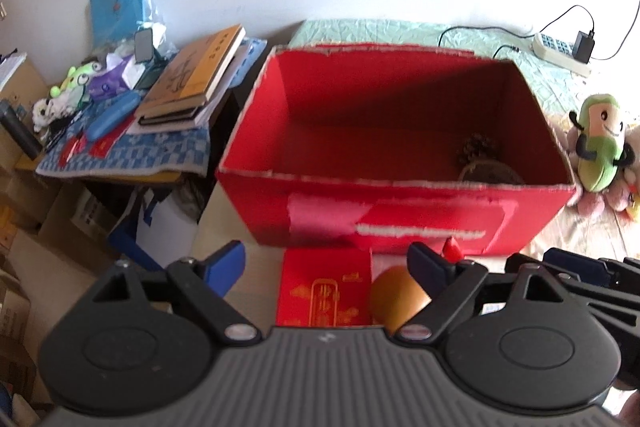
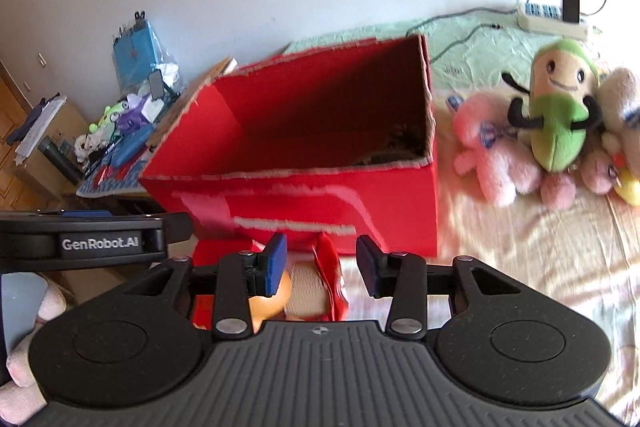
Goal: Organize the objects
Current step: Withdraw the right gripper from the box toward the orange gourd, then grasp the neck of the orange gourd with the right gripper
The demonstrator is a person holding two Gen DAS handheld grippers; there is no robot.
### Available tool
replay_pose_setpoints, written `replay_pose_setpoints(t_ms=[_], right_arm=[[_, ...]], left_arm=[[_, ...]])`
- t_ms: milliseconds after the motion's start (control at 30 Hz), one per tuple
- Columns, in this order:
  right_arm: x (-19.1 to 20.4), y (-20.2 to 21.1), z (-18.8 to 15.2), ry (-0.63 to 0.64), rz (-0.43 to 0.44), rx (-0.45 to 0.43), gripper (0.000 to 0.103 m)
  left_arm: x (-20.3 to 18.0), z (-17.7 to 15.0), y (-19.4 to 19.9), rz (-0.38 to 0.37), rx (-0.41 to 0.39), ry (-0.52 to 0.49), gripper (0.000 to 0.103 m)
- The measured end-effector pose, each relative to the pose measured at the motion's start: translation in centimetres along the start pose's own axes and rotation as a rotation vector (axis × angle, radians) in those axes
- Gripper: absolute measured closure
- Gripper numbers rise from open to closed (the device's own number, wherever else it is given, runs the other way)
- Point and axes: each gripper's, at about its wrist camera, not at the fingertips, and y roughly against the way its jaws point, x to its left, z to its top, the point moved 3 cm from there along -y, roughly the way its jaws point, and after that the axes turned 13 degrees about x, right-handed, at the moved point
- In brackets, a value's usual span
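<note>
Both your left gripper (image 1: 326, 259) and right gripper (image 2: 322, 263) hang spread and empty — pinching nothing — over the orange ball (image 1: 394, 297), ready for the red box (image 1: 384, 205).

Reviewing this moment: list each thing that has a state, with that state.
Large red cardboard box: open-topped, pinecone inside.
Left gripper: open, empty.
Right gripper: open, empty.
Black charger: plugged into white power strip.
Green-and-cream plush toy: upright against other plush toys.
</note>
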Motion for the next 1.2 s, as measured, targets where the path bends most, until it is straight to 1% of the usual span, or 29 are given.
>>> replay_pose_setpoints(t_ms=[67,133,167,267,300,433,500,633,667,767,833,933,1067,1133,1200], right_arm=[[-0.3,-0.2,-0.6,-0.001,0.008,0.013,0.067],[-0.6,-0.4,-1.3,-0.004,0.02,0.029,0.069],[-0.7,-0.5,-1.6,-0.006,0.026,0.034,0.073],[-1.0,-0.9,-2.5,-0.014,0.044,0.057,0.079],[-1.2,-1.1,-2.7,-0.02,0.052,0.064,0.08],[-1.9,-1.6,-3.5,-0.049,0.088,0.09,0.083],[-2.2,-1.8,-3.7,-0.062,0.116,0.103,0.084],[-2.8,-2.4,-3.9,-0.112,0.213,0.147,0.083],[-3.0,-2.6,-3.9,-0.132,0.241,0.157,0.083],[-3.5,-3.1,-3.7,-0.189,0.304,0.175,0.082],[-3.8,-3.2,-3.4,-0.216,0.335,0.178,0.082],[-4.1,-3.3,-2.9,-0.251,0.385,0.184,0.082],[-3.9,-3.6,-2.3,-0.263,0.448,0.208,0.081],[-3.4,-3.9,-2.1,-0.247,0.47,0.237,0.08],[-2.7,-4.3,-2.1,-0.217,0.471,0.264,0.077]], left_arm=[[0.0,-0.7,-0.2,0.002,0.01,0.001,0.014],[0.1,-1.3,-0.6,-0.007,0.024,0.003,0.014],[0.2,-1.7,-0.8,-0.021,0.032,0.006,0.014],[0.2,-2.8,-1.2,-0.066,0.045,0.003,0.014],[0.3,-3.3,-1.3,-0.084,0.04,-0.002,0.014],[0.6,-4.9,-1.7,-0.19,0.027,-0.008,0.012],[0.7,-5.6,-2.0,-0.246,0.019,-0.004,0.009],[0.4,-6.3,-2.5,-0.345,0.021,-0.003,0.005],[0.3,-6.4,-2.6,-0.361,0.022,0.003,0.001],[0.3,-6.2,-2.6,-0.381,0.005,0.005,0.001],[0.2,-6.2,-2.5,-0.375,-0.017,-0.005,0.001],[-0.2,-6.0,-2.5,-0.349,-0.053,-0.048,0.001],[-0.7,-6.0,-3.0,-0.364,-0.055,-0.119,0.002],[-1.0,-6.1,-3.3,-0.368,-0.051,-0.143,0.006],[-1.0,-5.9,-3.9,-0.397,-0.031,-0.149,0.017]])
